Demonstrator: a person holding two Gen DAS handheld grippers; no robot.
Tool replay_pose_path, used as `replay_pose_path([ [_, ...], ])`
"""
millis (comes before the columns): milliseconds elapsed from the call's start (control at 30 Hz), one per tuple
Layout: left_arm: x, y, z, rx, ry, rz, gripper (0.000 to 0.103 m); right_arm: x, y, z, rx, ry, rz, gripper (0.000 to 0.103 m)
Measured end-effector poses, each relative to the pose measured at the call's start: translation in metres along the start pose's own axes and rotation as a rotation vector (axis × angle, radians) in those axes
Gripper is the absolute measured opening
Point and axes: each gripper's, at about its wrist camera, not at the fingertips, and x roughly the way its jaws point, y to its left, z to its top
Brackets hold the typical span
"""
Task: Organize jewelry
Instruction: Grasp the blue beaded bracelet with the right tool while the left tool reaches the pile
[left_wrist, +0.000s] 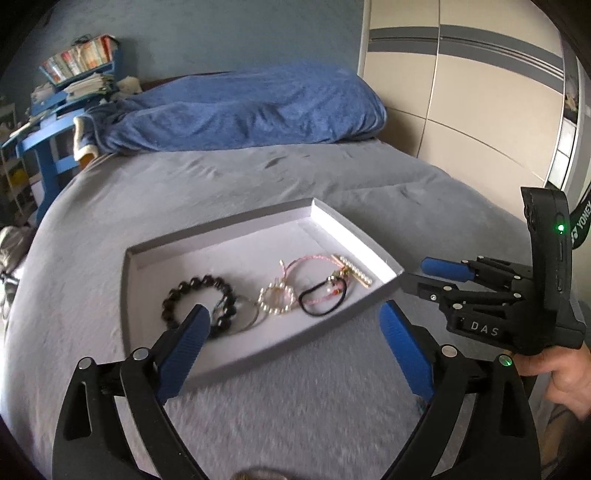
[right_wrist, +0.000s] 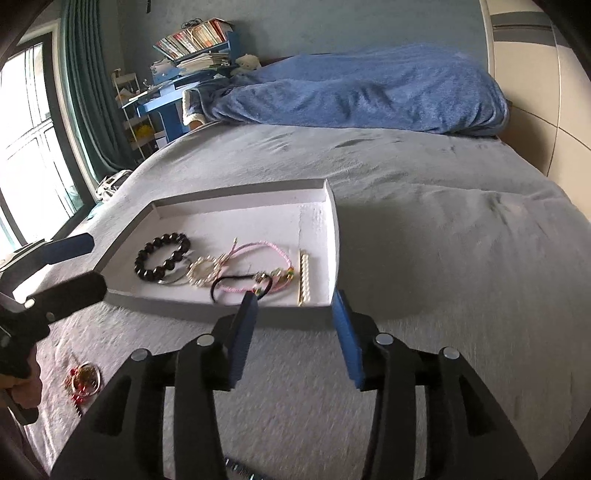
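My left tool (left_wrist: 291, 325) stands spread wide with nothing between its fingers, hanging over the near edge of the tray (left_wrist: 258, 218); my right tool (right_wrist: 293, 325) is partly spread and also empty, just short of the tray's near corner. Both look backed off so the tray stays in plain sight. Inside it lie the bead bracelet (right_wrist: 162, 254), a pearl ring (right_wrist: 205, 271), a pink cord (right_wrist: 258, 245), a black hair tie (right_wrist: 236, 284) and a pearl bar (right_wrist: 303, 277), bunched along the near side where I can reach them. One charm (right_wrist: 83, 380) sits on the bed (right_wrist: 443, 240) outside the tray, so I judge the task unfinished.
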Motion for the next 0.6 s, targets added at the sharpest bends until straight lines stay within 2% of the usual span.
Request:
replay_pose_path([
  [233, -0.035, 0.003, -0.034, -0.042, 0.008, -0.006, 0.093, -0.024, 0.005, -0.019, -0.008, 0.007, -0.005, 0.049],
  [467, -0.058, 0.000, -0.066, -0.010, 0.029, -0.001, 0.093, -0.041, 0.005, -0.035, 0.021, 0.021, 0.000, 0.050],
  [600, -0.065, 0.002, -0.085, 0.008, 0.052, -0.001, 0.093, -0.048, 0.008, -0.047, 0.013, 0.032, -0.001, 0.054],
])
